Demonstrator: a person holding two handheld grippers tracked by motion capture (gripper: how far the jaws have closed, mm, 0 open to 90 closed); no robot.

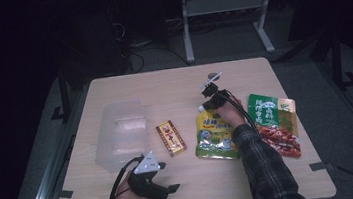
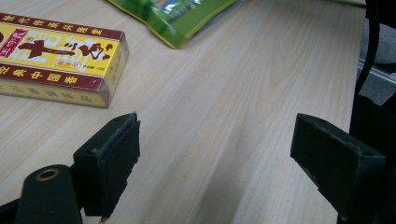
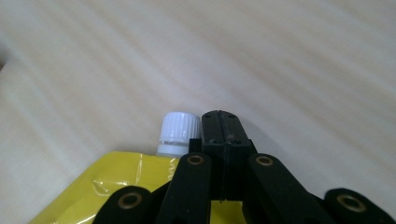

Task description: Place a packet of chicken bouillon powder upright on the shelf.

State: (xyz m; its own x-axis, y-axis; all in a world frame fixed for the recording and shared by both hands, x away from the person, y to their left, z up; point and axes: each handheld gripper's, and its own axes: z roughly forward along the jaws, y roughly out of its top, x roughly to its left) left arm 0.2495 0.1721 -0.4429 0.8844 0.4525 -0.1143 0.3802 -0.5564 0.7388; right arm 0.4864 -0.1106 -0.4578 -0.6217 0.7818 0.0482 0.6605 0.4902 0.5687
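A yellow spouted pouch [image 1: 214, 135] lies right of the table's middle. My right gripper [image 1: 205, 106] hangs over its far end, tips down. In the right gripper view the jaws [image 3: 219, 116] are pressed together just right of the pouch's white screw cap [image 3: 178, 130], above the yellow pouch [image 3: 126, 177], with nothing seen between the pads. My left gripper [image 1: 169, 177] rests near the front edge, pointing right. Its jaws [image 2: 215, 135] stand wide apart over bare wood. A yellow and red box [image 1: 171, 138] [image 2: 56, 65] lies just beyond them.
A clear plastic container [image 1: 118, 134] stands at the left of the wooden table [image 1: 163, 86]. A green snack bag [image 1: 273, 121] lies right of the pouch, close to the right edge. The pouch's green lower edge [image 2: 177, 18] lies beyond the box. Dark floor and metal frames surround the table.
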